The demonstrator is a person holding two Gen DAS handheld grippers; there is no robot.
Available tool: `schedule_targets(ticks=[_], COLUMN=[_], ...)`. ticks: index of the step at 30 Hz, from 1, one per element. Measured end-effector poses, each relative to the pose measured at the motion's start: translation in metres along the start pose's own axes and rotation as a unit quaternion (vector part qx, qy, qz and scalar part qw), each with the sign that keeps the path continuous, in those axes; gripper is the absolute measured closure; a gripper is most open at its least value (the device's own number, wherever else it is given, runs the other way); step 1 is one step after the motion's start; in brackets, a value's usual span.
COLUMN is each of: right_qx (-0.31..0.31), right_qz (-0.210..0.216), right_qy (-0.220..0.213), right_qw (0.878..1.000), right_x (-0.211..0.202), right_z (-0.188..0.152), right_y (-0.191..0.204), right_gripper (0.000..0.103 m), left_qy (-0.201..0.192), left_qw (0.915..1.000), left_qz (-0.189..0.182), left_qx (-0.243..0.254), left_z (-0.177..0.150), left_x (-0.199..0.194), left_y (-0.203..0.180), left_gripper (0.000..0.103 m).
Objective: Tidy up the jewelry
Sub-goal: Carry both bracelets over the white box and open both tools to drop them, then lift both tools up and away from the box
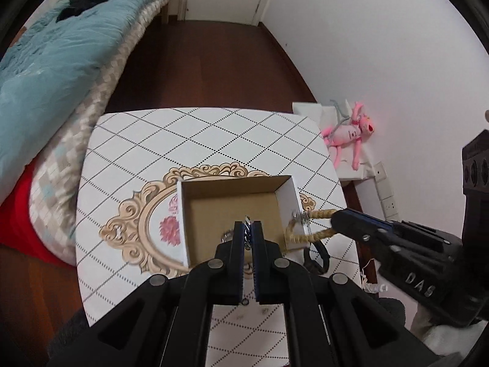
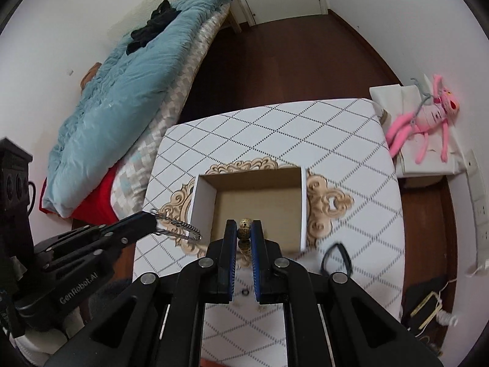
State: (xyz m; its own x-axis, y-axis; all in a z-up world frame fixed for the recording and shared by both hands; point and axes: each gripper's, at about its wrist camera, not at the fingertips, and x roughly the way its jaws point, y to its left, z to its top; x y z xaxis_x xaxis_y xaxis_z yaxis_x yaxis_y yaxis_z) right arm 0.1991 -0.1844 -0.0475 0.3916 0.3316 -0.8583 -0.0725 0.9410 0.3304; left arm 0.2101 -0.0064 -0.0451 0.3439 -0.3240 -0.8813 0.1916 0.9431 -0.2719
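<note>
We hold both pieces above the open cardboard box (image 2: 259, 202) at the table's (image 1: 189, 140) centre: left gripper (image 1: 248, 232) clamped on a silver chain bracelet (image 2: 177, 229), right gripper (image 2: 244, 232) clamped on a beaded bracelet (image 1: 308, 226). Neither is deposited; a black band (image 2: 336, 258) waits near the table's right edge.
</note>
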Motion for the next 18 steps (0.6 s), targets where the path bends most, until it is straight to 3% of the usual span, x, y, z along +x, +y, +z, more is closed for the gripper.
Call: schedule_targets(ticks=[5, 9, 11, 13, 14, 15, 16, 17, 18], right_qx=[-0.002, 0.005, 0.012, 0.023, 0.019, 0.018, 0.02, 0.019, 0.014], right_qz=[-0.01, -0.009, -0.003, -0.026, -0.038, -0.049, -0.058, -0.063, -0.08], right_qy=[0.029, 0.039, 0.066, 0.096, 0.1, 0.102, 0.101, 0.098, 0.091], right_qw=[1.0, 0.999, 0.998, 0.995, 0.994, 0.993, 0.993, 0.993, 0.993], right_x=[0.036, 0.057, 0.071, 0.088, 0.093, 0.095, 0.096, 0.096, 0.094], right_z=[0.023, 0.036, 0.038, 0.037, 0.036, 0.033, 0.03, 0.028, 0.024], right_y=[-0.001, -0.005, -0.011, -0.02, -0.021, -0.024, -0.029, -0.032, -0.034], right_gripper=[0.094, 0.093, 0.093, 0.089, 0.077, 0.058, 0.05, 0.042, 0.042], left_qy=[0.039, 0.069, 0.077, 0.072, 0.07, 0.064, 0.06, 0.05, 0.041], left_qw=[0.9992, 0.9966, 0.9955, 0.9948, 0.9945, 0.9942, 0.9935, 0.993, 0.9925], left_qz=[-0.002, 0.019, 0.03, 0.061, 0.068, 0.079, 0.09, 0.102, 0.111], left_qx=[-0.008, -0.041, -0.047, -0.039, -0.037, -0.036, -0.036, -0.034, -0.031], left_z=[0.017, 0.027, 0.028, 0.026, 0.024, 0.02, 0.018, 0.014, 0.011], left_x=[0.032, 0.05, 0.057, 0.061, 0.061, 0.062, 0.062, 0.061, 0.06], left_y=[0.007, 0.021, 0.027, 0.032, 0.033, 0.036, 0.038, 0.041, 0.042], left_gripper=[0.1, 0.097, 0.096, 0.085, 0.063, 0.047, 0.024, 0.022, 0.022])
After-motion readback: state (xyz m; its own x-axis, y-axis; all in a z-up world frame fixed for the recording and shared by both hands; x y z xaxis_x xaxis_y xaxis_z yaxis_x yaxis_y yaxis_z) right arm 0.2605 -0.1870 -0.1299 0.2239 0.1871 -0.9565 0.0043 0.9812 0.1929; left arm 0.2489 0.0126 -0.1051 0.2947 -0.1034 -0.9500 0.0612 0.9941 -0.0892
